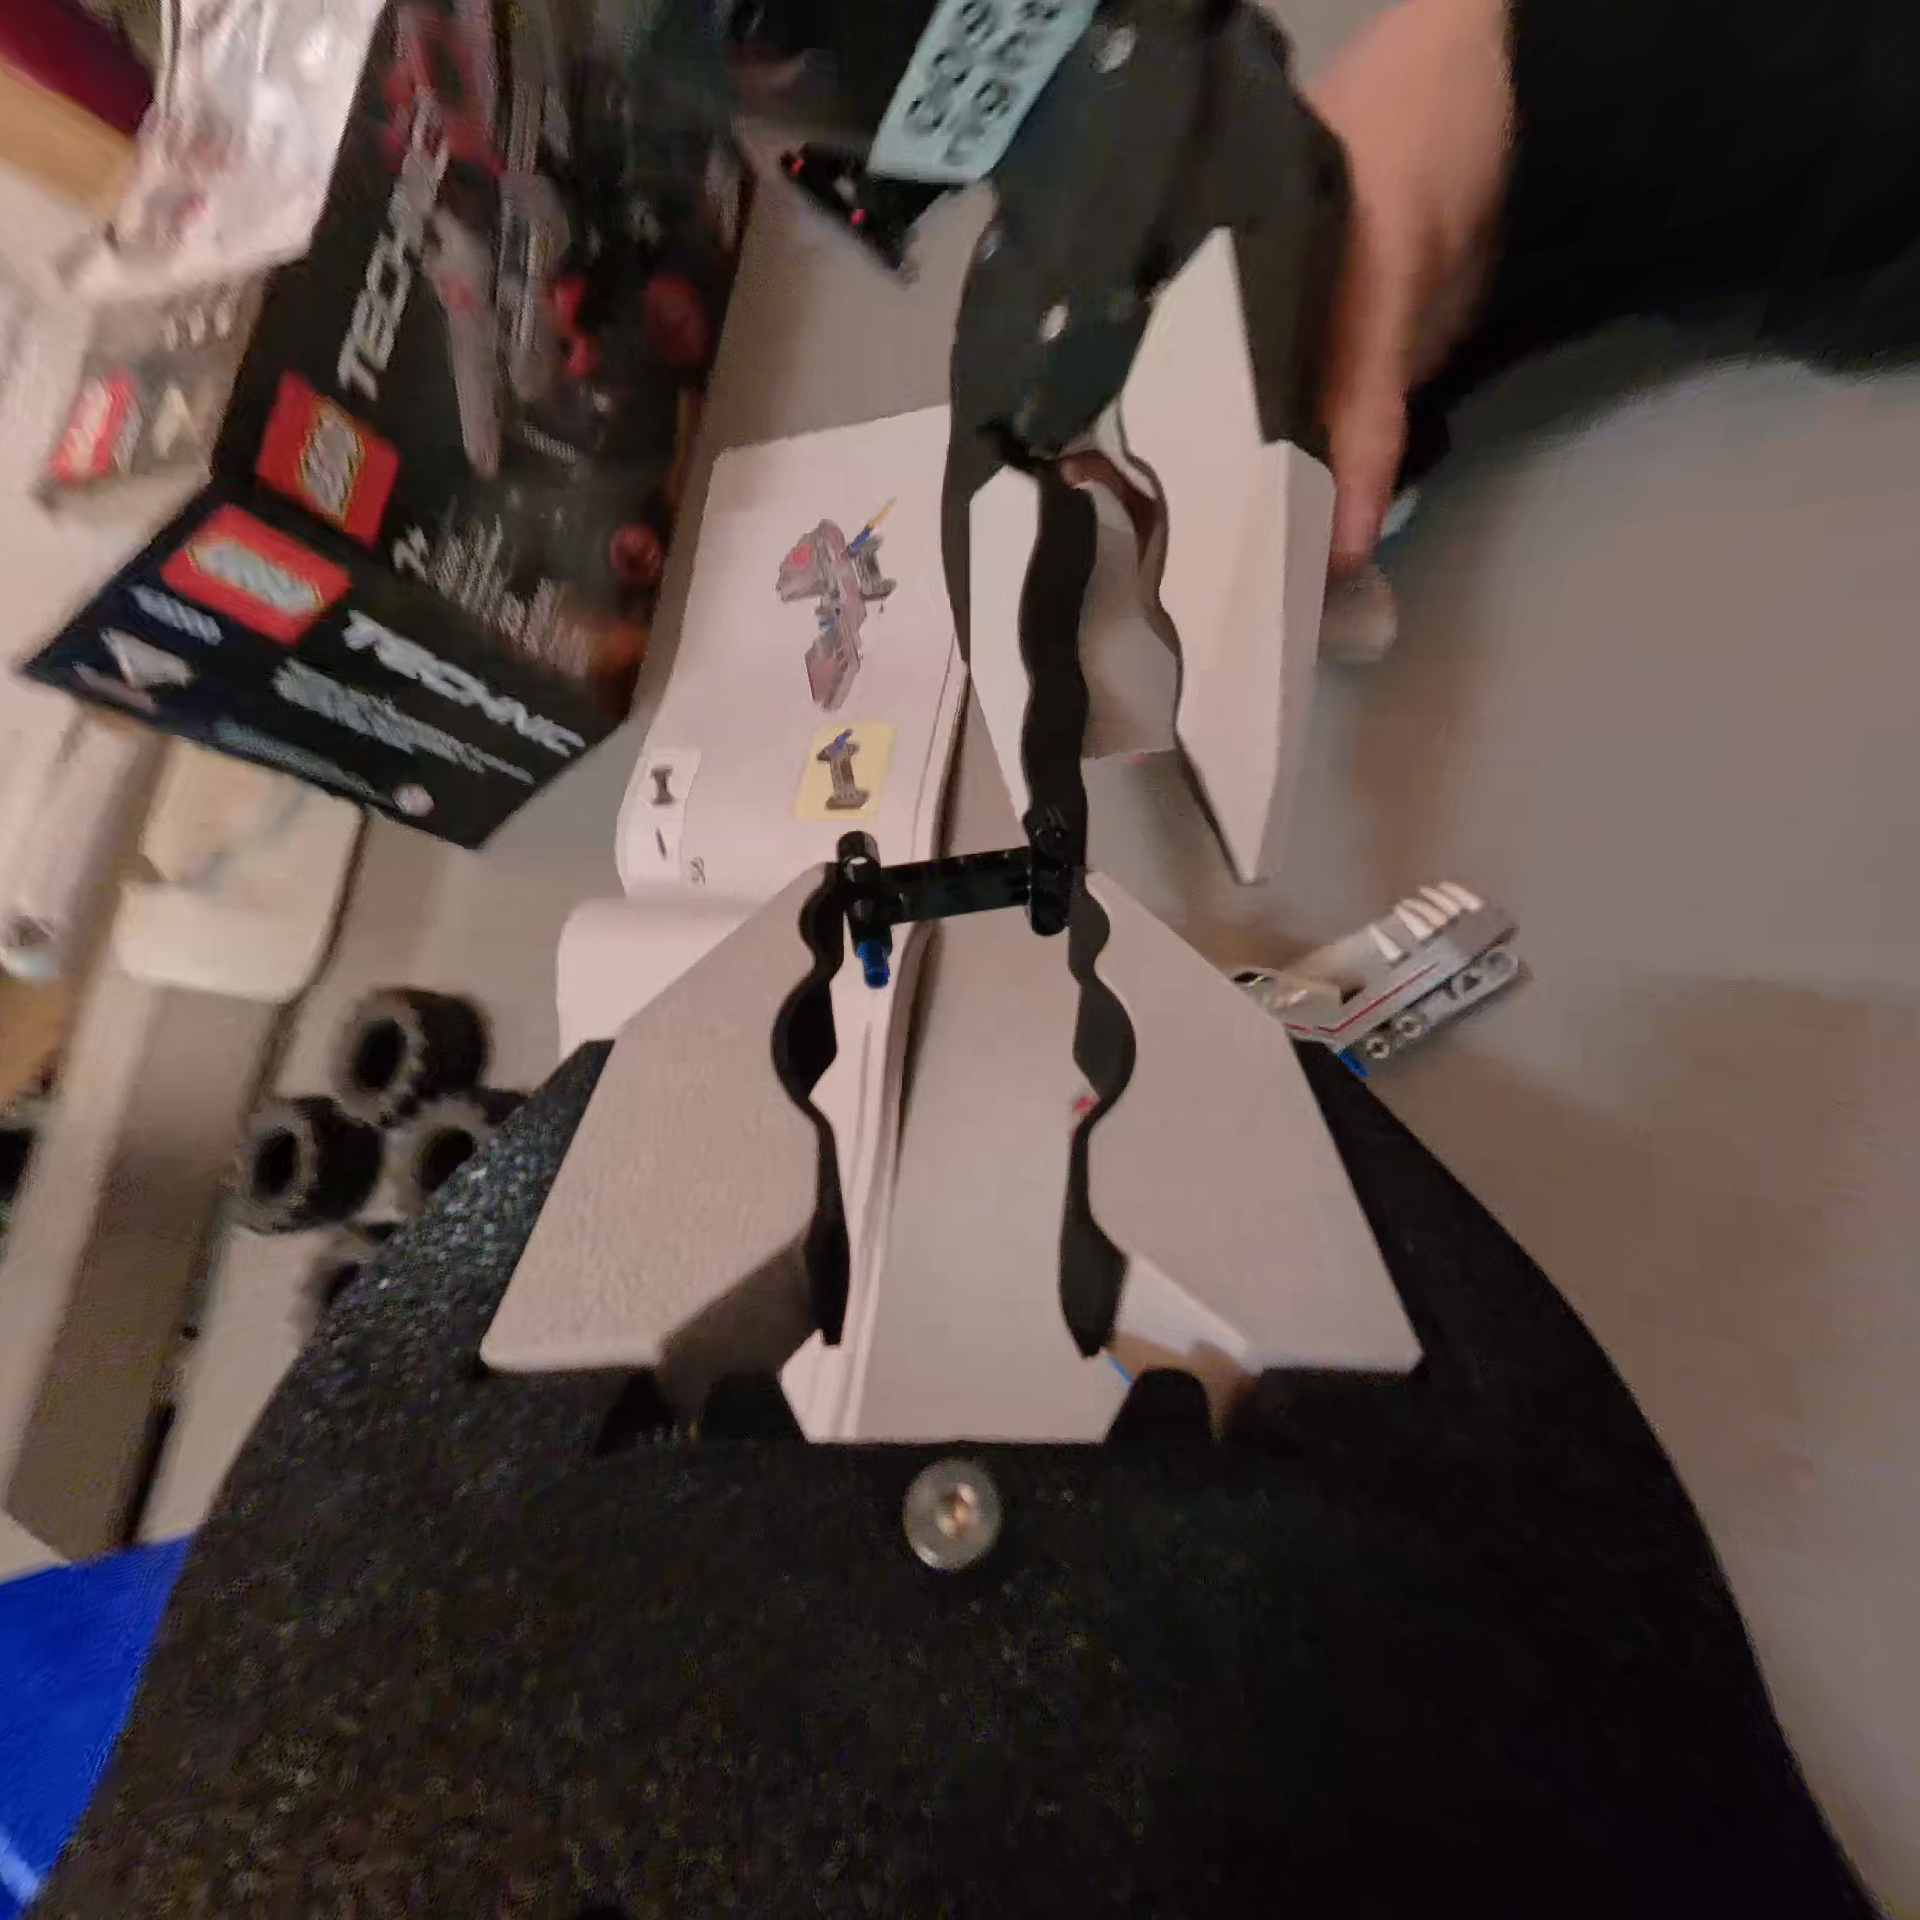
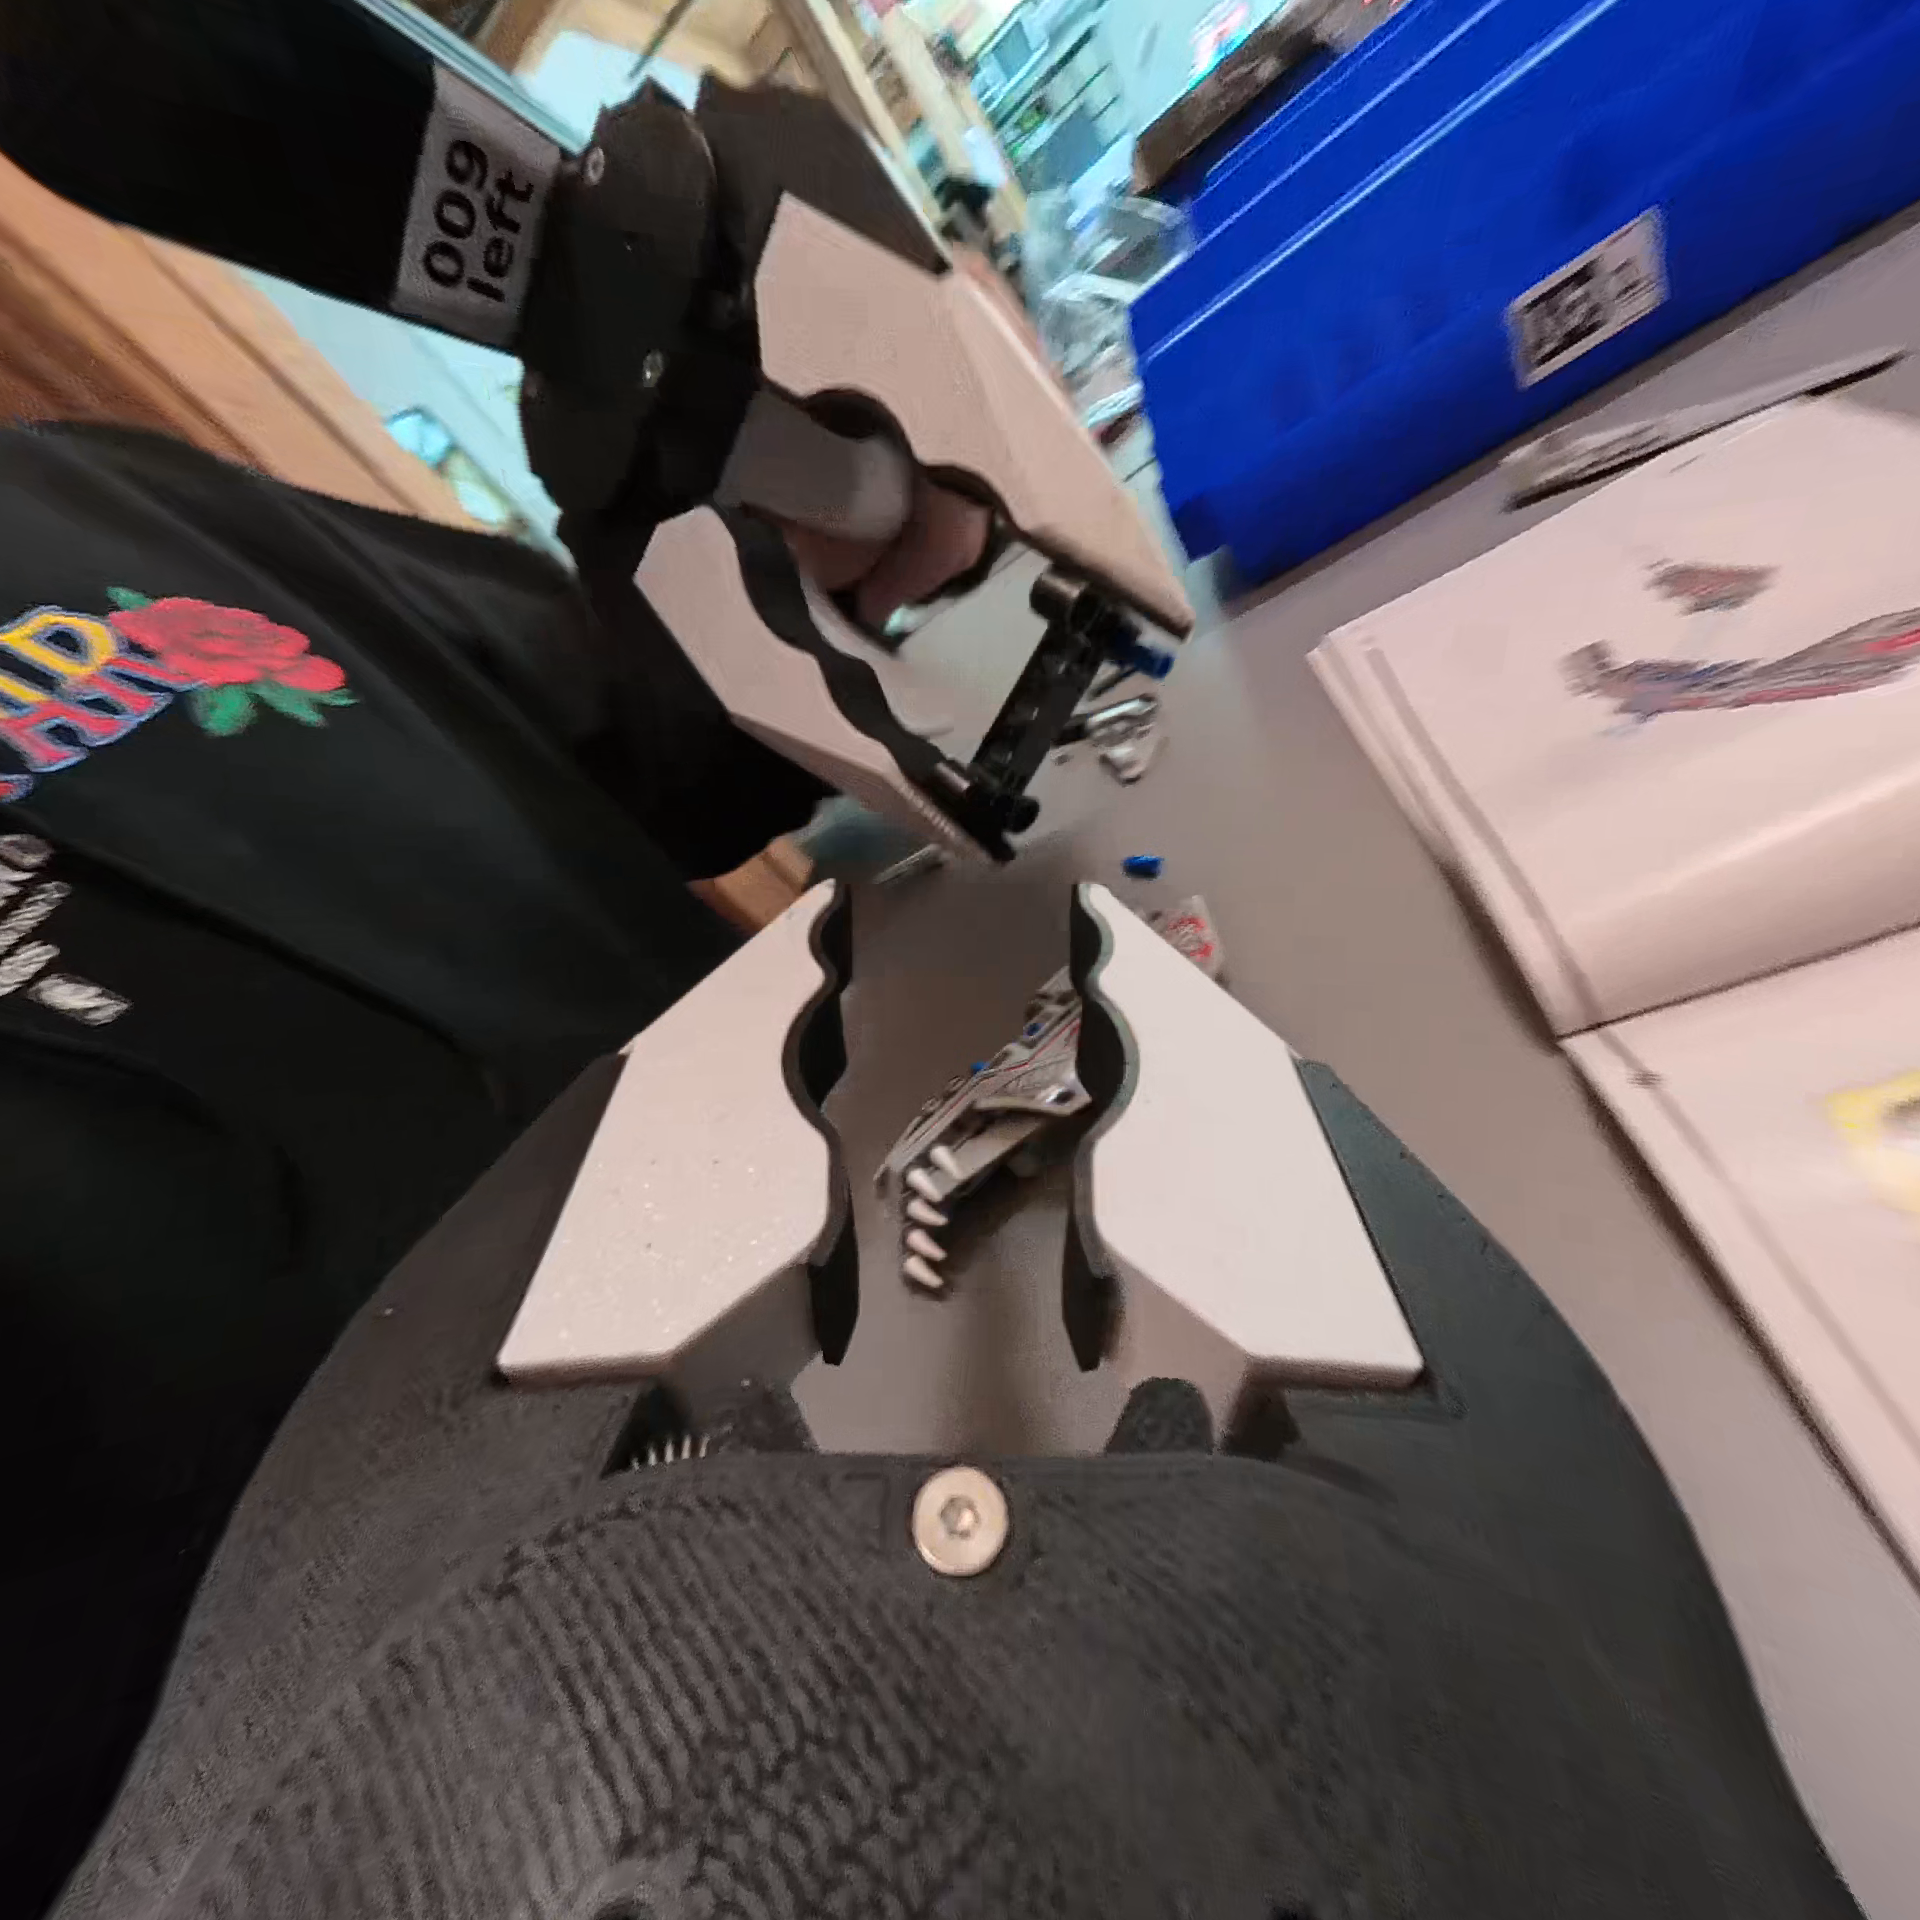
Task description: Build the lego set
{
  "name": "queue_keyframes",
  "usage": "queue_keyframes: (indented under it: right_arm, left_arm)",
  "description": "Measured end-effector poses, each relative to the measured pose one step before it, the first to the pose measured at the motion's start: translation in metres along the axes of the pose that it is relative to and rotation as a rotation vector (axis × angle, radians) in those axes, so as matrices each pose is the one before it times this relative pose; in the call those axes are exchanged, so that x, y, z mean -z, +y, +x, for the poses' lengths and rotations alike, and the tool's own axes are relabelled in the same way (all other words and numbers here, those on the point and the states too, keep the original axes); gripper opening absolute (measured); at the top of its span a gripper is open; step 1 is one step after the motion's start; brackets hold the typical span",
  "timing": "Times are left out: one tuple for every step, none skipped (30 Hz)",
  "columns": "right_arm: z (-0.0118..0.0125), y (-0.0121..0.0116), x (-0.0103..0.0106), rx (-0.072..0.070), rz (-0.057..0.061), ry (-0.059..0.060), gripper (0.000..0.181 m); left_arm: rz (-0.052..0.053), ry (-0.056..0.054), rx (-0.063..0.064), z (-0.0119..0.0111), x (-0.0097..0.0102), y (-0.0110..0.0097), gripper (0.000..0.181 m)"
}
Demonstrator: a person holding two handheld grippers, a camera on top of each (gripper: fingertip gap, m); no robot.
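My left gripper (image 1: pixel 956 894) is shut on a black Lego beam (image 1: pixel 956 871), held lengthwise between its fingertips. The beam has a black connector on each end and a blue pin (image 1: pixel 875 961) at its left end. In the right wrist view the left gripper (image 2: pixel 1060 727) holds the beam (image 2: pixel 1029 717) in the air just above my right gripper (image 2: pixel 961 904). The right gripper is open and empty. In the left wrist view the right gripper (image 1: pixel 1153 847) comes down from above, one fingertip right at the beam's right end. A grey built sub-assembly (image 2: pixel 987 1122) lies on the table below.
The open instruction booklet (image 1: pixel 810 644) lies ahead, also seen in the right wrist view (image 2: pixel 1662 675). The black Lego box (image 1: pixel 416 468) and several black tyres (image 1: pixel 343 1122) are to the left. The sub-assembly (image 1: pixel 1392 987) lies right. A blue bin (image 2: pixel 1455 260) and loose small parts (image 2: pixel 1143 862) sit behind.
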State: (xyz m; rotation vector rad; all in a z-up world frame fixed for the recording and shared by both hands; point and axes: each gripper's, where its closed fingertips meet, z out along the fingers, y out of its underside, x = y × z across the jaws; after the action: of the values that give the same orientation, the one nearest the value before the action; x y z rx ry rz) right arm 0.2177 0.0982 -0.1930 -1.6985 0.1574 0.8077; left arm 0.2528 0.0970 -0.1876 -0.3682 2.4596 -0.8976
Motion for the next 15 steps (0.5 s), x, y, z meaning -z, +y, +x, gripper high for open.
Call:
queue_keyframes:
  right_arm:
    - [0.00373, -0.00404, 0.00162, 0.0164, 0.0262, 0.0297, 0.038]
    - [-0.00058, -0.00462, -0.00022, 0.0103, 0.0274, 0.0031, 0.038]
    - [0.00036, -0.0039, -0.00033, -0.0016, 0.0234, 0.005, 0.034]
    - [0.00142, -0.00078, -0.00027, -0.0058, 0.0043, 0.0085, 0.031]
    - [0.00088, 0.00128, -0.00027, -0.0009, -0.0083, 0.0034, 0.025]
    - [0.0015, 0.00062, 0.00013, -0.0043, -0.0008, 0.008, 0.022]
    - [0.00135, 0.00081, 0.00034, -0.0077, -0.0016, 0.0069, 0.02]
    - [-0.00015, 0.00171, 0.00035, -0.0088, -0.0065, -0.0045, 0.019]
    - [-0.00029, 0.00234, -0.00001, -0.0064, -0.0112, -0.0053, 0.019]
    - [0.00058, 0.0017, -0.00034, -0.0041, -0.0044, 0.0014, 0.019]
    - [0.00023, 0.00178, -0.00033, -0.0103, -0.005, -0.0027, 0.02]
    - [0.00022, 0.00222, -0.00016, -0.0168, -0.0083, -0.0065, 0.02]
    - [0.00028, 0.00064, 0.00002, -0.0157, 0.0009, -0.0064, 0.02]
    - [-0.00025, -0.00172, 0.00069, -0.0139, 0.0163, -0.007, 0.019]
    - [0.00054, -0.00159, 0.0011, -0.0182, 0.0124, -0.0025, 0.018]
  left_arm:
    - [-0.0085, 0.015, 0.0623, 0.00158, 0.00035, 0.00228, 0.041]
    - [-0.0043, 0.0174, 0.0457, 0.00225, -0.00072, 0.00138, 0.041]
    - [-0.0026, 0.0073, 0.0288, 0.00154, -0.00121, 0.00081, 0.041]
    - [-0.0085, -0.0058, 0.013, 0.00008, -0.00106, 0.00143, 0.04]
    - [-0.0163, -0.0168, -0.0023, -0.00167, -0.00087, 0.0024, 0.04]
    - [-0.0141, -0.0131, -0.0073, -0.00114, -0.00082, 0.00215, 0.04]
    - [-0.0102, -0.0077, -0.0041, -0.00045, -0.00079, 0.00156, 0.04]
    - [-0.0019, 0.0014, -0.0153, 0.00121, -0.0007, 0.00034, 0.04]
    - [0.0006, 0.0031, -0.0338, 0.00192, -0.00062, 0.00039, 0.04]
    - [-0.0012, -0.0037, -0.032, 0.00092, -0.00062, 0.00061, 0.04]
    - [-0.0012, -0.0019, -0.0293, 0.0009, -0.00073, 0.00029, 0.04]
    - [-0.0007, 0.0015, -0.0289, 0.0012, -0.00067, 0.00034, 0.041]
    - [-0.0068, 0.0053, -0.0212, 0.00134, -0.00067, 0.00118, 0.041]
    - [-0.0123, 0.0163, -0.0193, 0.00317, -0.00076, 0.00189, 0.041]
    - [-0.007, 0.0138, -0.019, 0.00311, -0.00064, 0.00091, 0.041]
